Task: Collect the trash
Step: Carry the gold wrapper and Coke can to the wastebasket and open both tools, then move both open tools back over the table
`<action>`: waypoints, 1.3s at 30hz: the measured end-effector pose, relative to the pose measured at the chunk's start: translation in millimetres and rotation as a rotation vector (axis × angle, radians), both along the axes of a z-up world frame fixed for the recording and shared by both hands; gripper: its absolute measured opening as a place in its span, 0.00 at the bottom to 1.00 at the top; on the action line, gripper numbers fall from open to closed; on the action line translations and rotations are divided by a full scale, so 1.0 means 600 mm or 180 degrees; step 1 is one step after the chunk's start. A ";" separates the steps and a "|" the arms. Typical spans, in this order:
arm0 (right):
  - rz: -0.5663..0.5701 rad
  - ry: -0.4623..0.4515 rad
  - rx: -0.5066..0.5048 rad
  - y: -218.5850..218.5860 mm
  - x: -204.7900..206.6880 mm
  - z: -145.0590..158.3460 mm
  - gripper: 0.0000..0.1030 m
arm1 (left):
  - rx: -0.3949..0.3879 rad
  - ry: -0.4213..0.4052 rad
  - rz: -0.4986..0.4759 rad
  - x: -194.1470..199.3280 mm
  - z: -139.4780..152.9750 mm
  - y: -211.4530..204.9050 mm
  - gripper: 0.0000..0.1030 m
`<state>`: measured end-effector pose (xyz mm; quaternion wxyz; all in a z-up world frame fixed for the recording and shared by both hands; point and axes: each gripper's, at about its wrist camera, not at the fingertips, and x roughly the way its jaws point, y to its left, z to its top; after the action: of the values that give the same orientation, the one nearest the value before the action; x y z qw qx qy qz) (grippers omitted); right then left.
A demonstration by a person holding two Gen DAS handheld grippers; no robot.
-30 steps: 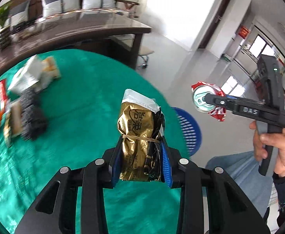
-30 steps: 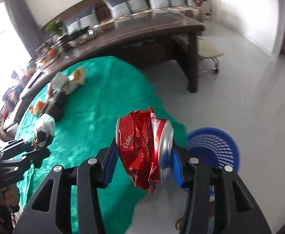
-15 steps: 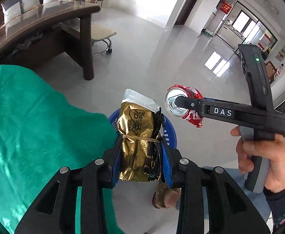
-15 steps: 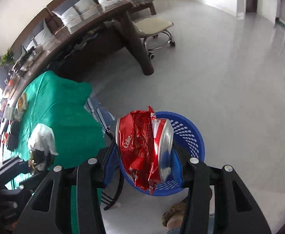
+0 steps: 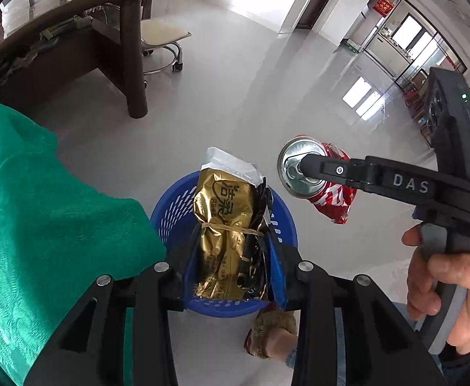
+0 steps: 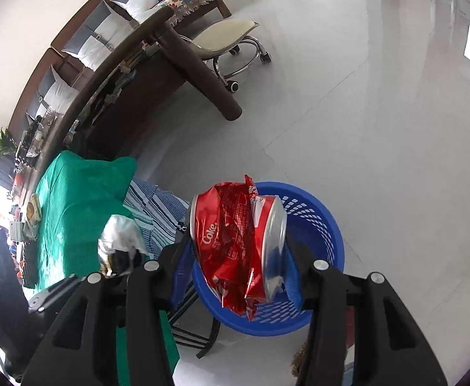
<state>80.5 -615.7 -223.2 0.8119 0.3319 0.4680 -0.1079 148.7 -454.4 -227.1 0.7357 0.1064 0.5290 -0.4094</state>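
My left gripper [image 5: 233, 251] is shut on a gold foil packet [image 5: 225, 225] tied with a rubber band and holds it above the blue plastic basket [image 5: 170, 206] on the floor. My right gripper [image 6: 235, 257] is shut on a crushed red Coke can [image 6: 231, 238] with a red wrapper, also above the blue basket [image 6: 318, 222]. The right gripper and the can [image 5: 302, 170] show in the left wrist view, to the right of the basket. The gold packet [image 6: 119, 241] and left gripper show at the left of the right wrist view.
The green-clothed table [image 5: 42, 212] lies to the left, with more wrappers on it [image 6: 32, 212]. A dark wooden desk [image 6: 157, 58] and a wheeled stool [image 6: 231, 38] stand beyond. A striped cloth [image 6: 157, 206] lies by the basket. A slippered foot [image 5: 273, 331] is beside the basket.
Both grippers have swung away from the table and moved over the blue basket, which now sits right under the held packet and can. Both stay shut.
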 end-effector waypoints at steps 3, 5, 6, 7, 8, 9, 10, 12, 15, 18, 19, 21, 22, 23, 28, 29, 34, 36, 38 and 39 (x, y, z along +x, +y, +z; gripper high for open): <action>-0.0024 -0.0003 0.0030 -0.004 0.004 -0.004 0.50 | 0.0045 -0.0015 0.0002 0.006 -0.012 -0.012 0.46; -0.0047 -0.0023 0.0075 -0.009 0.004 -0.006 0.61 | 0.0089 -0.0072 0.0044 0.010 -0.019 -0.018 0.72; -0.0063 -0.0033 0.0063 -0.011 0.003 -0.005 0.66 | 0.0091 -0.0096 0.0058 0.012 -0.018 -0.016 0.75; -0.0080 -0.0049 0.0053 -0.013 0.002 -0.002 0.67 | 0.0104 -0.0125 0.0070 0.013 -0.018 -0.017 0.77; -0.0102 -0.0069 0.0055 -0.015 0.000 0.001 0.68 | 0.0122 -0.0135 0.0077 0.016 -0.019 -0.018 0.77; -0.0120 -0.0083 0.0056 -0.017 -0.002 0.002 0.69 | 0.0129 -0.0142 0.0092 0.018 -0.017 -0.017 0.77; -0.0154 -0.0106 0.0041 -0.020 -0.005 0.006 0.71 | 0.0118 -0.0148 0.0110 0.018 -0.013 -0.014 0.78; -0.0198 -0.0150 -0.0053 -0.023 -0.009 0.018 0.74 | 0.0054 -0.0200 0.0146 0.014 0.004 -0.002 0.82; -0.0231 -0.0258 -0.0315 -0.019 -0.015 0.046 0.79 | -0.0054 -0.0407 0.0196 -0.001 0.048 0.029 0.88; -0.0241 -0.0361 -0.0642 0.000 -0.021 0.075 0.85 | -0.0188 -0.0587 0.0247 -0.023 0.093 0.081 0.90; -0.0231 -0.0397 -0.0762 0.011 -0.024 0.084 0.86 | -0.0216 -0.0649 0.0305 -0.033 0.107 0.110 0.93; -0.0191 -0.0465 -0.0966 0.042 -0.027 0.099 0.87 | -0.0217 -0.0737 0.0420 -0.045 0.122 0.160 0.93; -0.0151 -0.0494 -0.1023 0.056 -0.027 0.101 0.87 | -0.0206 -0.0762 0.0451 -0.050 0.126 0.176 0.93; -0.0069 -0.0529 -0.1087 0.076 -0.027 0.105 0.87 | -0.0167 -0.0818 0.0511 -0.058 0.129 0.207 0.93; 0.0565 -0.0760 -0.1609 0.213 -0.013 0.123 0.88 | 0.0088 -0.1018 0.0898 -0.075 0.129 0.354 0.93; 0.0666 -0.0808 -0.1685 0.241 -0.012 0.126 0.88 | 0.0107 -0.1015 0.0973 -0.075 0.129 0.379 0.93; 0.1046 -0.0960 -0.1386 0.379 -0.001 0.126 0.89 | 0.0243 -0.1111 0.1287 -0.070 0.137 0.506 0.93; 0.1318 -0.0969 -0.1307 0.446 0.008 0.126 0.91 | 0.0277 -0.1145 0.1394 -0.067 0.141 0.558 0.93; 0.1589 -0.0942 -0.1289 0.509 0.020 0.127 0.91 | 0.0284 -0.1153 0.1502 -0.065 0.142 0.603 0.93; 0.1736 -0.0915 -0.1294 0.542 0.028 0.125 0.91 | 0.0287 -0.1152 0.1547 -0.062 0.141 0.622 0.93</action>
<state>97.2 -290.7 -148.2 0.9176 0.0387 0.3895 0.0694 111.5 -81.1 -142.6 0.8889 0.0804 0.4170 -0.1718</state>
